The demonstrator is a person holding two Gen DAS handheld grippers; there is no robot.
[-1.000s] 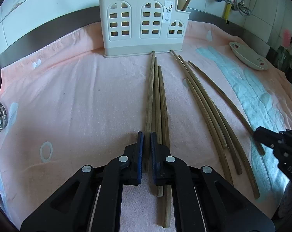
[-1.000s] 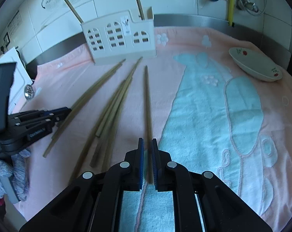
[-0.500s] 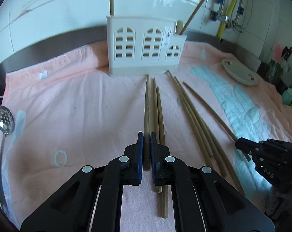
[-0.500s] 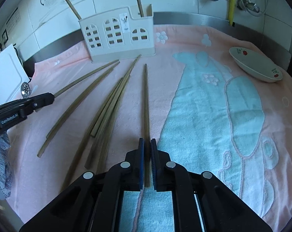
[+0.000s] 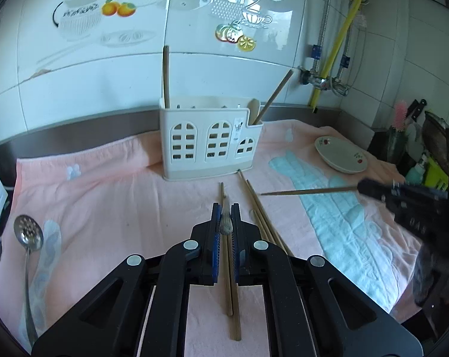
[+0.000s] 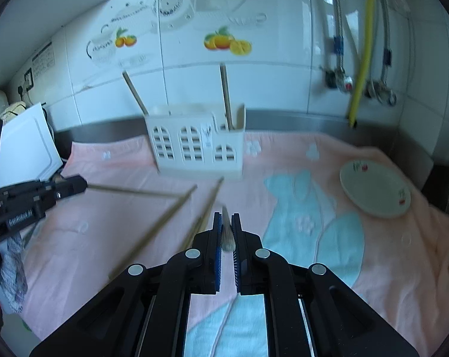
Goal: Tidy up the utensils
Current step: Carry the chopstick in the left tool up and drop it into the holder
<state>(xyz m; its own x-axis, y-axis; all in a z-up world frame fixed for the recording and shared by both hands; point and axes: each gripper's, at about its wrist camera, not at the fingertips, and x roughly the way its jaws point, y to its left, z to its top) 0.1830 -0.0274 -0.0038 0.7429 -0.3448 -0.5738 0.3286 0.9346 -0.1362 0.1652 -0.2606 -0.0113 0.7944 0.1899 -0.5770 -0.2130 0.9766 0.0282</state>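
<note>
A: Your left gripper (image 5: 225, 218) is clamped on one chopstick (image 5: 225, 223), lifted off the pink towel (image 5: 105, 208) and pointing at the utensil holder (image 5: 208, 145).

B: And your right gripper (image 6: 225, 229)?

A: Closed on a second chopstick (image 6: 227, 232), also raised. Loose chopsticks (image 5: 258, 208) lie on the towel, near side of the holder, just right of your left gripper. Two more stand in the holder.

B: Further out?

A: Dish (image 5: 340, 156) far right, slotted spoon (image 5: 28, 235) at the left edge.
</note>
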